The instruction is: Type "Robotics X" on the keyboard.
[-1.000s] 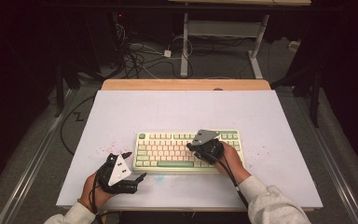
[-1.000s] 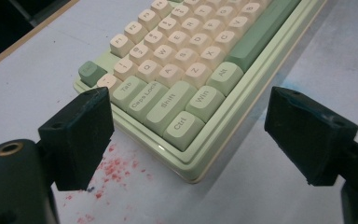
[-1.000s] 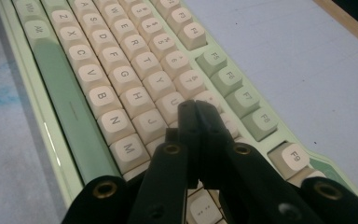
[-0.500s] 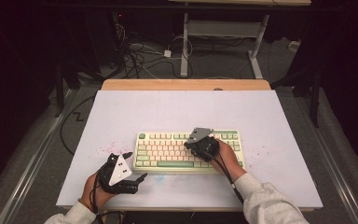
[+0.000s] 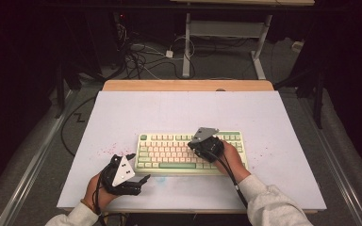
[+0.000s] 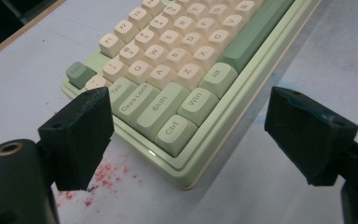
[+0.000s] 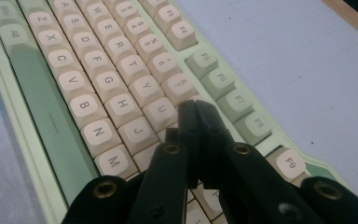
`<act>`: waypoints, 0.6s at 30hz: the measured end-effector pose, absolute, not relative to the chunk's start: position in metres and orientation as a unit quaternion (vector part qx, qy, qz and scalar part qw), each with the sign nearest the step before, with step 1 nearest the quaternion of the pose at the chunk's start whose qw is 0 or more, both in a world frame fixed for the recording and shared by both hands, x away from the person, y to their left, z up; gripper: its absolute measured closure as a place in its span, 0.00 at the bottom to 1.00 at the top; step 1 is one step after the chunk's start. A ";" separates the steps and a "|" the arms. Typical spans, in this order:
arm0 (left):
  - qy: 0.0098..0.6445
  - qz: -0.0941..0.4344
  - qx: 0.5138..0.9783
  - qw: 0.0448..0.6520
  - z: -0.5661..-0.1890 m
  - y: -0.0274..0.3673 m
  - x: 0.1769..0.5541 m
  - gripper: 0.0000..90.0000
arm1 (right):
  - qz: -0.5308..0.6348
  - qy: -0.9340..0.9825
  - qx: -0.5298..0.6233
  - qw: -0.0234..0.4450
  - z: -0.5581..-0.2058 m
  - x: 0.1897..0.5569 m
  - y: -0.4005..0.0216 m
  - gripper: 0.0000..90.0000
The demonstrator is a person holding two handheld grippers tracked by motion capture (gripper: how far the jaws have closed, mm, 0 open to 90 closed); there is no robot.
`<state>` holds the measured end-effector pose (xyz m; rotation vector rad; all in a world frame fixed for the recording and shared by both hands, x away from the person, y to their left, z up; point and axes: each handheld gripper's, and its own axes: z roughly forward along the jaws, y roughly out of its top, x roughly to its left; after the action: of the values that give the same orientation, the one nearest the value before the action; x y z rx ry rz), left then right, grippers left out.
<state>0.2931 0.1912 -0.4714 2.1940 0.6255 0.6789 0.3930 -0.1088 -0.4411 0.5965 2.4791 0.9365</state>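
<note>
the room around you is dark; past the table's 12 o'clock edge a tangle of cables (image 5: 141,56) lies on the grey floor beside the white legs of another desk (image 5: 226,42). your table (image 5: 184,108) carries a pale matte sheet over a wooden top that shows as a strip at 12 o'clock. the sheet looks flat and a little grippy, with red specks (image 5: 104,151) at about 8 o'clock from the keyboard.

the keyboard (image 5: 191,151) lies flat, slightly toward 6 o'clock from the table's centre, long side running 9 to 3. judge it a stiff, moderately heavy slab: it should slide rather than bend, and the smooth plastic case (image 6: 200,154) may slip under hard pads. the keycaps are the weak part, since they could pop off if you pinch them. to shift it, take the case rim at a corner or push its edge; to type, press straight down on one cap.

your right gripper (image 7: 196,109) hangs over the middle keys, its jaws clenched into a single tip with nothing between them, the tip close above the caps near the 7 and u keys (image 7: 161,112); whether it touches i cannot tell. your left gripper (image 6: 189,126) rests at 7 o'clock of the keyboard, jaws released wide, facing the ctrl corner (image 6: 172,133) and grasping nothing.
</note>
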 end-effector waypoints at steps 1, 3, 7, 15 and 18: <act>0.244 0.265 0.856 0.371 -0.471 0.191 0.293 0.17 | 0.341 0.890 0.214 0.212 -0.440 0.392 -0.110 1.00; 0.245 0.266 0.856 0.370 -0.472 0.191 0.292 0.17 | 0.350 0.886 0.214 0.215 -0.437 0.391 -0.112 0.99; 0.246 0.266 0.856 0.369 -0.472 0.191 0.292 0.17 | 0.364 0.880 0.214 0.219 -0.433 0.387 -0.115 0.96; 0.246 0.265 0.858 0.364 -0.472 0.191 0.290 0.17 | 0.390 0.865 0.213 0.232 -0.425 0.380 -0.120 0.82; 0.246 0.264 0.858 0.364 -0.473 0.191 0.290 0.17 | 0.396 0.863 0.209 0.235 -0.423 0.377 -0.122 0.77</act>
<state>0.2900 0.1911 -0.4727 2.2084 0.6329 0.6795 0.3771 -0.1221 -0.4228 0.5735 2.3672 1.0875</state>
